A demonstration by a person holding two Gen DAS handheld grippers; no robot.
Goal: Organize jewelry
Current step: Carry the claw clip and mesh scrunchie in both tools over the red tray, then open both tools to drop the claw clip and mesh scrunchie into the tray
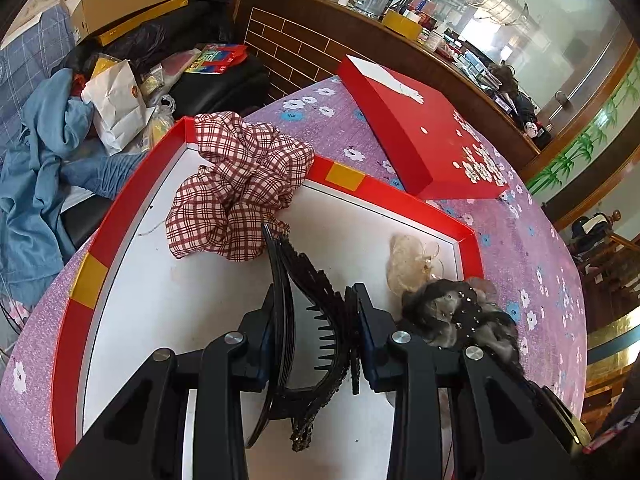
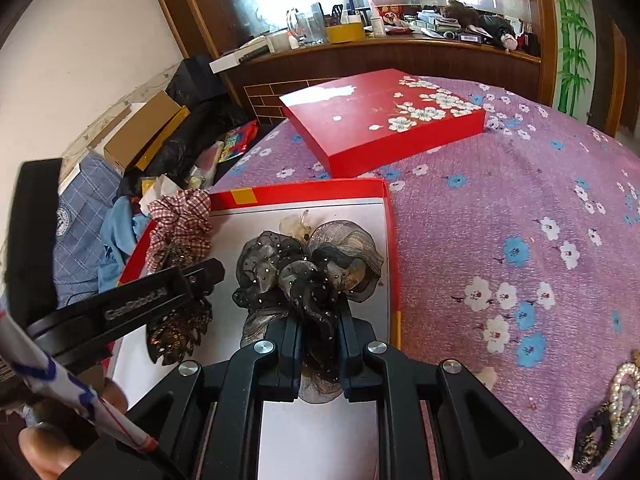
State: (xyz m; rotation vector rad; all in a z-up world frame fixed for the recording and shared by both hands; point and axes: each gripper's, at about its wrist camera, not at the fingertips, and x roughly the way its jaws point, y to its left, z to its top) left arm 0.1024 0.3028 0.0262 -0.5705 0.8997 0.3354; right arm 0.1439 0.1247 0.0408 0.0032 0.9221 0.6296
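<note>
The red box [image 1: 400, 194] holds a plaid scrunchie [image 1: 236, 184]; the left gripper [image 1: 316, 328] clamps a black hair claw [image 1: 312, 292], the right gripper [image 2: 318, 334] a grey mesh bow [image 2: 304, 268].

You are working in a lived-in home, at a table spread with a purple flowered tablecloth [image 2: 500, 208]. Behind its far edge runs a dark wooden counter [image 2: 400, 56] crowded with jars, boxes and bottles under a large window. Beyond the table's left edge, a black sofa [image 1: 224, 84] is heaped with blue clothing [image 1: 36, 168], a white paper bag [image 1: 116, 112] and cardboard boxes [image 1: 128, 0]. Green bamboo is painted on the right-hand wall [image 2: 576, 36].
</note>
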